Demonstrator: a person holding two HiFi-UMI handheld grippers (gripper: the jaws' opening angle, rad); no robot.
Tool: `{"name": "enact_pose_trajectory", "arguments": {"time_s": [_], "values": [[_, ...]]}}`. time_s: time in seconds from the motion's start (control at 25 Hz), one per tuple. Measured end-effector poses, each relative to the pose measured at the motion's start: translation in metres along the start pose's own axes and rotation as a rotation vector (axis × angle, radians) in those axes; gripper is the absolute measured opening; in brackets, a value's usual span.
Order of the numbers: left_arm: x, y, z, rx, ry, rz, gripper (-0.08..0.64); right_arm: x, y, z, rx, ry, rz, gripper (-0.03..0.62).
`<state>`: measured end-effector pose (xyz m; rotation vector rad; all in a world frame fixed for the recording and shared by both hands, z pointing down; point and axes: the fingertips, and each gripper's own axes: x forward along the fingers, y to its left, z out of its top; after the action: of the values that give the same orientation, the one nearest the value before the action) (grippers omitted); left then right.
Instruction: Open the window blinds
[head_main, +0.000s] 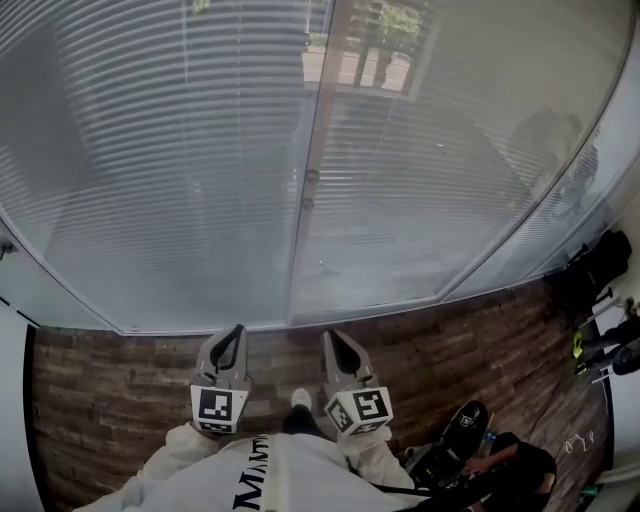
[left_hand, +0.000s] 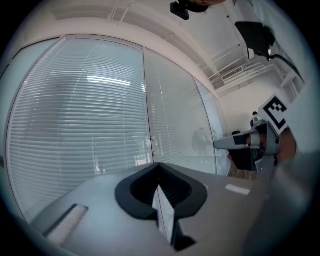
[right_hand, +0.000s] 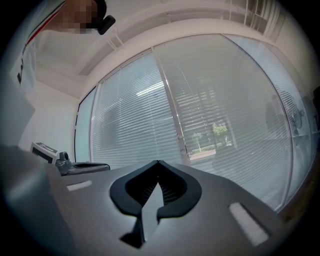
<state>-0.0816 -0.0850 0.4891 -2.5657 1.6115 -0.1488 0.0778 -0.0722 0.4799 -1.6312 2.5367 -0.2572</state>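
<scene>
The left gripper (head_main: 236, 333) has its fingers pressed together with nothing between them, and the right gripper (head_main: 331, 337) is the same (both point toward the glass, side by side). The blinds (head_main: 170, 160) hang lowered well ahead of both sets of fingertips, untouched. Their slats cover the window (head_main: 450, 200) on both sides of an upright frame post (head_main: 311, 180), which stands ahead of the gap between the two grippers. Below the fingertips lies the wooden floor (head_main: 100, 390), and a white shoe (head_main: 300, 398) shows between the grippers.
</scene>
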Motion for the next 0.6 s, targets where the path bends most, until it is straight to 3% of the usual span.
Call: {"name": "enact_pose_trajectory", "arguments": {"time_s": [0.6], "values": [[0.088, 0.010, 0.014, 0.026, 0.013, 0.068, 0.000, 0.073, -0.063, 0.017, 0.016, 0.005, 0.067, 0.000]]}}
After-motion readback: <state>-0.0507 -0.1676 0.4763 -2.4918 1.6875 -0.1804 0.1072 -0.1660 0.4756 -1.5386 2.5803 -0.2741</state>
